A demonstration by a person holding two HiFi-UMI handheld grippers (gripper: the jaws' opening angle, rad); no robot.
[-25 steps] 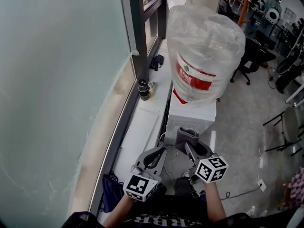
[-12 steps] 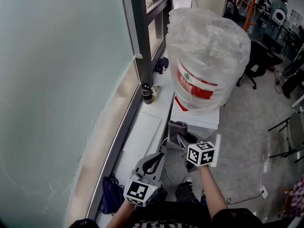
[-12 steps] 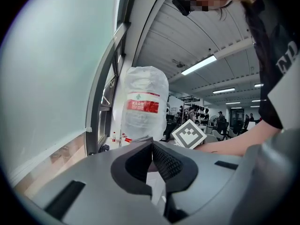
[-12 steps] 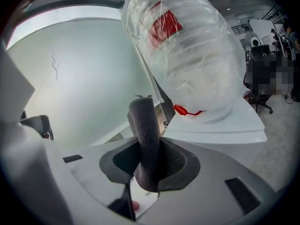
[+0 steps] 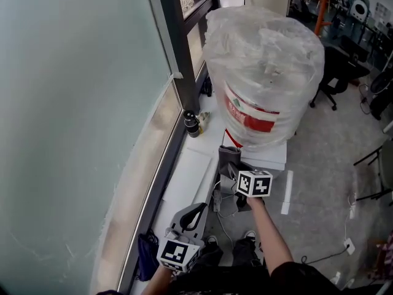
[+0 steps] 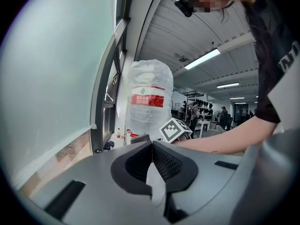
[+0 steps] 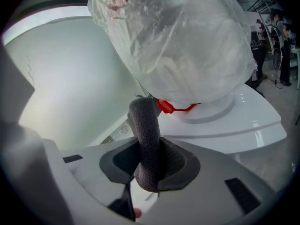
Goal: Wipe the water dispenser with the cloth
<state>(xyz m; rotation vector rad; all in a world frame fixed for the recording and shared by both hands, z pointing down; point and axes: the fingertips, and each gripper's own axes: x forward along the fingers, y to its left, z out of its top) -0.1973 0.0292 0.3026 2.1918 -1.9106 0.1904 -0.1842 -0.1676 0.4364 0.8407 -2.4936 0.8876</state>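
Note:
The white water dispenser [image 5: 267, 157] stands by the window with a big plastic-wrapped bottle [image 5: 264, 72] on top. My right gripper [image 5: 233, 172] is shut on a dark grey cloth [image 5: 228, 157], which reaches the near left corner of the dispenser's top. In the right gripper view the cloth [image 7: 146, 139] sticks up from the right gripper [image 7: 149, 159], just short of the white top [image 7: 229, 125] and the bottle [image 7: 183, 41]. My left gripper [image 5: 200, 209] hangs low and back, shut with nothing in it. In its own view the left gripper [image 6: 152, 148] has its jaws pressed together.
A dark window frame [image 5: 178, 60] and a white sill [image 5: 184, 171] run along the left, with a small dark bottle [image 5: 192, 123] on the sill. Cables [image 5: 222, 209] lie on the floor below the dispenser. Office chairs [image 5: 336, 66] stand at the far right.
My right gripper has carried the cloth forward and up to the dispenser's top edge. The left gripper has stayed low and dropped back towards me.

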